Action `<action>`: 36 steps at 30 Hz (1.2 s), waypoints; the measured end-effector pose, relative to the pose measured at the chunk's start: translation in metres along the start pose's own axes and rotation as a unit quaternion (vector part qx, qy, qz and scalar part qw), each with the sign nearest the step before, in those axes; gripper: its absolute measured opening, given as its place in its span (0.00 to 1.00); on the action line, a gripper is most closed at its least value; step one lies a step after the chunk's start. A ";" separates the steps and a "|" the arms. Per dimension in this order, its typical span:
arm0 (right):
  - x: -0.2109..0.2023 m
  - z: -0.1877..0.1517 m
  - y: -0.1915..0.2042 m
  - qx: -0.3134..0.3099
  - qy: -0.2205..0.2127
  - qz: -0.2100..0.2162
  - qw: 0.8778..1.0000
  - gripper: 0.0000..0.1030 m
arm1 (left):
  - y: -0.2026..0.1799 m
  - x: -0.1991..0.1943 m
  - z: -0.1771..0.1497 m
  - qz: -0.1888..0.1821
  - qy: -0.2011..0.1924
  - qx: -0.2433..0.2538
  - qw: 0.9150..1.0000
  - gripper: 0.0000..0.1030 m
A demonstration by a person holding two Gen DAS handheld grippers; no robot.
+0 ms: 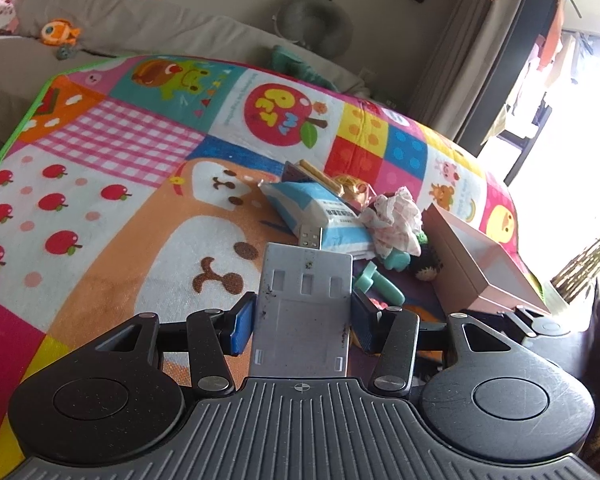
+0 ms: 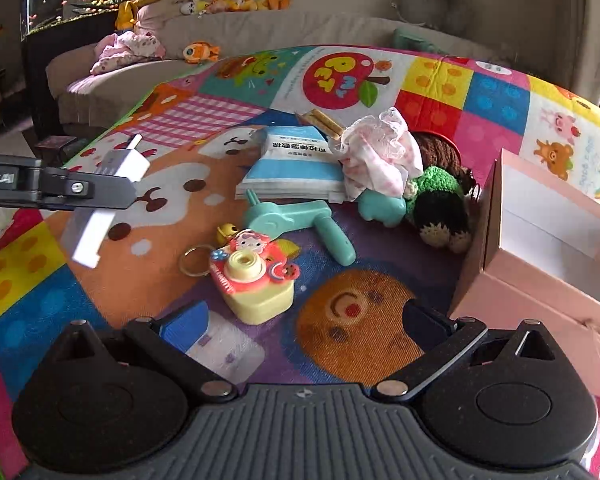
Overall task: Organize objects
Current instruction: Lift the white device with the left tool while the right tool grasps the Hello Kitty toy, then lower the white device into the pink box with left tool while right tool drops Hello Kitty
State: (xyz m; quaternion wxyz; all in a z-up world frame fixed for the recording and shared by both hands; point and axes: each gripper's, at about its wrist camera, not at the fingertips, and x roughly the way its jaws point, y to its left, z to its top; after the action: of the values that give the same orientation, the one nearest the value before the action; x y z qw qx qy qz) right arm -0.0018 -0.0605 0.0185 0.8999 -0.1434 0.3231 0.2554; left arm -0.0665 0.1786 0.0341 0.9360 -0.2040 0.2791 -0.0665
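White card adapter [image 1: 304, 300] clamped between left gripper [image 1: 302, 318] pads, lower centre of left view, held above mat [image 1: 120, 216]. Pink box [image 2: 540, 248] at right edge looks empty. Toy camera [image 2: 254, 280], teal toy [image 2: 300, 220], packet [image 2: 296, 164] remain loose mid-frame. Right gripper [image 2: 304, 330] jaws spread, holding nothing. Task barely begun.

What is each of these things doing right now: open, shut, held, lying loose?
Left gripper: shut on the grey card.
Grey card: held, lifted off the mat.
Right gripper: open, holding nothing.
Pink box: open, looks empty.
Toy camera: lying loose on the mat.
Teal toy: lying loose.
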 end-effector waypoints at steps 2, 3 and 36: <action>0.005 0.002 0.000 -0.021 -0.008 -0.055 0.998 1.00 | 0.000 -0.003 -0.001 -0.003 -0.003 0.000 1.000 0.53; 0.005 0.002 -0.001 -0.029 -0.015 -0.079 0.996 1.00 | 0.000 -0.004 -0.002 -0.005 -0.004 -0.001 1.000 0.53; -0.206 -0.064 -0.129 0.094 -0.144 -0.092 0.981 0.54 | -0.198 0.046 0.020 -0.090 0.051 0.173 0.979 0.53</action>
State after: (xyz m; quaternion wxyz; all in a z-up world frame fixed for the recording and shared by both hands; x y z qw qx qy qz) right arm -0.0993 -0.2706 0.1175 0.9661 -0.0490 0.1980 0.1584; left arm -0.0195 -0.0054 0.1094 0.9319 -0.0595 0.2910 -0.2080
